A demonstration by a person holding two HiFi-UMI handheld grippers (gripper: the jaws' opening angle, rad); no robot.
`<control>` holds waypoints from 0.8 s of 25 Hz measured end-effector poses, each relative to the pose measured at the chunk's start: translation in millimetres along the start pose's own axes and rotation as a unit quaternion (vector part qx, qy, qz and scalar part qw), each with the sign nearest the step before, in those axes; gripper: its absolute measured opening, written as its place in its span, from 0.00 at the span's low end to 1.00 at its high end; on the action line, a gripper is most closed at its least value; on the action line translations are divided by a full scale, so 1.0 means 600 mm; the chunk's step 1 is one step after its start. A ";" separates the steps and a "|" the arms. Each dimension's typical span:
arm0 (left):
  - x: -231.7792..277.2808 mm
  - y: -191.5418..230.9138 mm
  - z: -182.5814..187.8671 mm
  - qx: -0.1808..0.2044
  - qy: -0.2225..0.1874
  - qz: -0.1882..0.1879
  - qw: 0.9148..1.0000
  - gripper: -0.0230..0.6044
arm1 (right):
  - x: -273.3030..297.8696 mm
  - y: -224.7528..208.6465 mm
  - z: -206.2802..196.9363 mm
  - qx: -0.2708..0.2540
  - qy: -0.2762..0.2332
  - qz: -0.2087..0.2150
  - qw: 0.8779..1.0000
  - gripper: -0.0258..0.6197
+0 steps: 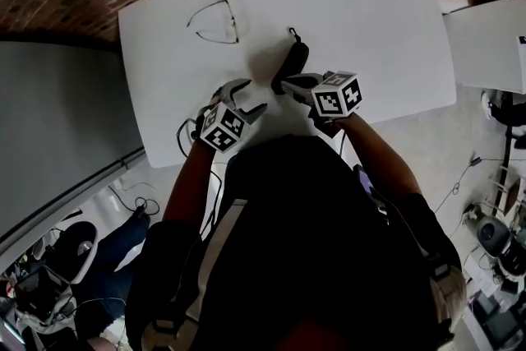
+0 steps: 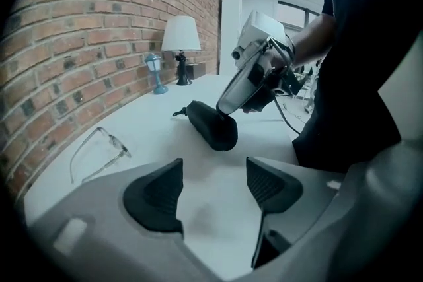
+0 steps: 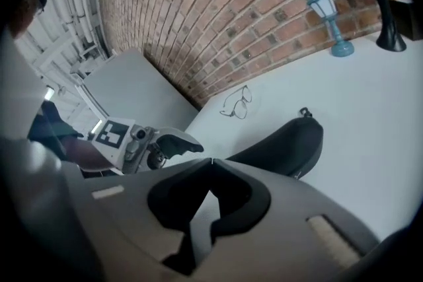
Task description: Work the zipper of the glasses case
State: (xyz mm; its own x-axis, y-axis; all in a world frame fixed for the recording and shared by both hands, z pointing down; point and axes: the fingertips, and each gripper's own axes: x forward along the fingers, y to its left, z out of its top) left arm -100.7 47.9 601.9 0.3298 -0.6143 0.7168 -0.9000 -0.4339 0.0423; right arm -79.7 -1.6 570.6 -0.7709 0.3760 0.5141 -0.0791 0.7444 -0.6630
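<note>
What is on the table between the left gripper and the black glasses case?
Nothing: only bare table lies between the left gripper and the glasses case, seen in the left gripper view.

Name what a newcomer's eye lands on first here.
First, the black glasses case in the middle of the white table, with the right tongs shut and their tips at its near end. Next, the left tongs, open and empty over bare table just left of the case. A pair of thin-framed glasses lies apart near the table's far left corner.
</note>
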 end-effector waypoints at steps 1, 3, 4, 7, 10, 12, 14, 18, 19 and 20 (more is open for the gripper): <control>-0.004 0.003 -0.005 -0.010 -0.003 0.003 1.000 0.53 | 0.007 -0.003 -0.006 -0.013 0.010 -0.007 1.000 0.05; -0.012 0.007 -0.016 -0.030 -0.010 0.009 0.999 0.53 | 0.021 -0.003 -0.015 -0.036 0.024 -0.015 0.999 0.05; -0.015 0.009 -0.020 -0.038 -0.013 0.012 0.999 0.53 | 0.026 -0.001 -0.018 -0.043 0.026 -0.017 0.999 0.05; -0.025 0.012 -0.028 -0.049 -0.017 0.019 0.998 0.53 | 0.036 0.003 -0.022 -0.043 0.028 -0.016 0.999 0.18; -0.032 0.013 -0.035 -0.053 -0.011 0.022 0.998 0.52 | 0.038 0.002 -0.021 -0.038 0.025 -0.017 0.999 0.21; -0.034 0.015 -0.034 -0.051 -0.013 0.024 0.998 0.52 | 0.039 0.001 -0.018 -0.032 0.023 -0.017 0.999 0.21; -0.034 0.016 -0.031 -0.050 -0.019 0.025 0.998 0.52 | 0.040 0.006 -0.018 -0.029 0.021 -0.009 0.999 0.24; -0.038 0.022 -0.033 -0.055 -0.021 0.031 0.998 0.52 | 0.040 0.013 -0.015 -0.031 0.013 0.000 0.999 0.30; -0.041 0.023 -0.032 -0.059 -0.022 0.033 0.997 0.52 | 0.039 0.014 -0.014 -0.032 0.011 0.000 0.999 0.31; -0.045 0.025 -0.027 -0.062 -0.026 0.036 0.997 0.52 | 0.037 0.015 -0.013 -0.031 0.008 0.001 0.999 0.31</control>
State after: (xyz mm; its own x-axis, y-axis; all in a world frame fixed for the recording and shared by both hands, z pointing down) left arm -128.0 68.7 594.5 0.2743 -0.6752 0.6847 -0.9492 -0.3042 0.0802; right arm -92.5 17.7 580.5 -0.7606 0.3861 0.5219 -0.0373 0.7766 -0.6288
